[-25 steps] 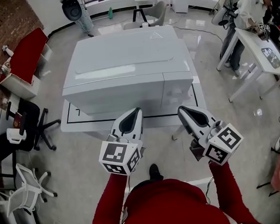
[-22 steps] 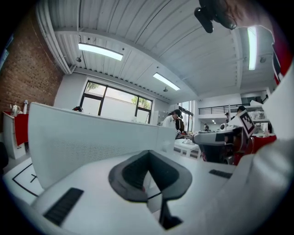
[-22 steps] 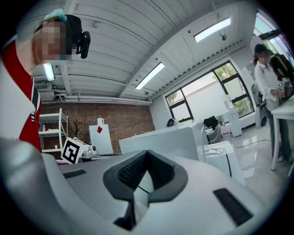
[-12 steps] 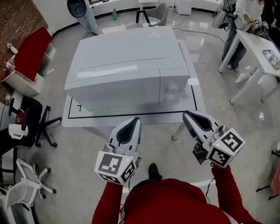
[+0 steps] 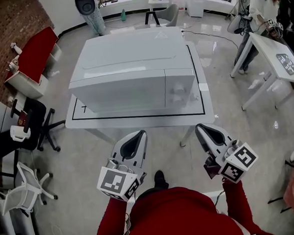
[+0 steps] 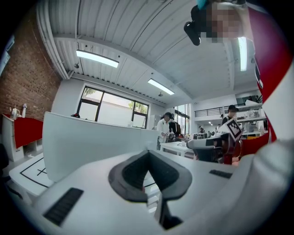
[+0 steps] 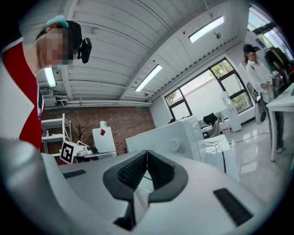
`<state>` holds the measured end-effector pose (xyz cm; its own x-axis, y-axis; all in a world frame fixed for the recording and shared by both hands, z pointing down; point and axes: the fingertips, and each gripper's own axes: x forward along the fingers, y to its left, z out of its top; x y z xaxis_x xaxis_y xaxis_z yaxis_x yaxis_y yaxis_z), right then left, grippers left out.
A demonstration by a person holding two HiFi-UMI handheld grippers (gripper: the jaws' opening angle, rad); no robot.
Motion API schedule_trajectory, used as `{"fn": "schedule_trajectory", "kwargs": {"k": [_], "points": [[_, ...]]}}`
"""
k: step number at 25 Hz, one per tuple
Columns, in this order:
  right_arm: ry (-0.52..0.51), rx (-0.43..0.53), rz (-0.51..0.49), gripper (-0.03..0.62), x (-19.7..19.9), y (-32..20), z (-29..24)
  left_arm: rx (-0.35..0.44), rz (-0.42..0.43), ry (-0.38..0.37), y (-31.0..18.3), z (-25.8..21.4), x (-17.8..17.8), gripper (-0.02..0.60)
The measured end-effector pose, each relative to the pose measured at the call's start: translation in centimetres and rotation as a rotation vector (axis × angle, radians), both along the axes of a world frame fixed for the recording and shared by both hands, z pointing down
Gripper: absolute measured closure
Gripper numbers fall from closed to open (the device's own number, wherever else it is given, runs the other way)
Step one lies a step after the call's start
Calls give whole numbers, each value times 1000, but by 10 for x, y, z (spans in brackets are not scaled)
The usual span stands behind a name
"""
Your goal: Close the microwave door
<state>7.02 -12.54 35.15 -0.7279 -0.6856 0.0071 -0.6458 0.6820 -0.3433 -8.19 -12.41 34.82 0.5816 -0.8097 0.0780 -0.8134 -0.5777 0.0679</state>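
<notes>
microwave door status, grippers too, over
Left gripper and right gripper shut, empty, short of the table. Microwave door looks closed, flush. Nothing in the way.

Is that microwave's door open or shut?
Shut: the door lies flush with the front of the microwave; nothing swings out.

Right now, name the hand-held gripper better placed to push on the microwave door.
Left, probably: the left hand-held gripper faces the microwave door, seemingly shut; the right hand-held gripper faces the control panel.
</notes>
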Motion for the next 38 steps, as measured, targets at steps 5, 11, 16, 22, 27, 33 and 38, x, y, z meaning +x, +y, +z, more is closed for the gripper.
{"fn": "schedule_trajectory", "kwargs": {"k": [5, 11, 16, 22, 27, 33, 38], "points": [[-7, -10, 38, 580, 13, 13, 3, -1, 7, -35, 16, 3, 3, 572], [34, 11, 67, 581, 21, 27, 2, 6, -2, -8, 28, -1, 7, 572], [-10, 9, 108, 582, 26, 34, -4, -1, -10, -16, 35, 2, 5, 572], [8, -22, 150, 582, 35, 44, 7, -6, -20, -16, 39, 3, 2, 572], [94, -33, 163, 582, 38, 47, 22, -11, -21, -11, 38, 4, 2, 572], [134, -25, 188, 582, 37, 47, 26, -12, -23, -5, 37, 4, -2, 572], [156, -20, 203, 582, 35, 45, 28, -13, -33, -6, 34, 5, -9, 572]]}}
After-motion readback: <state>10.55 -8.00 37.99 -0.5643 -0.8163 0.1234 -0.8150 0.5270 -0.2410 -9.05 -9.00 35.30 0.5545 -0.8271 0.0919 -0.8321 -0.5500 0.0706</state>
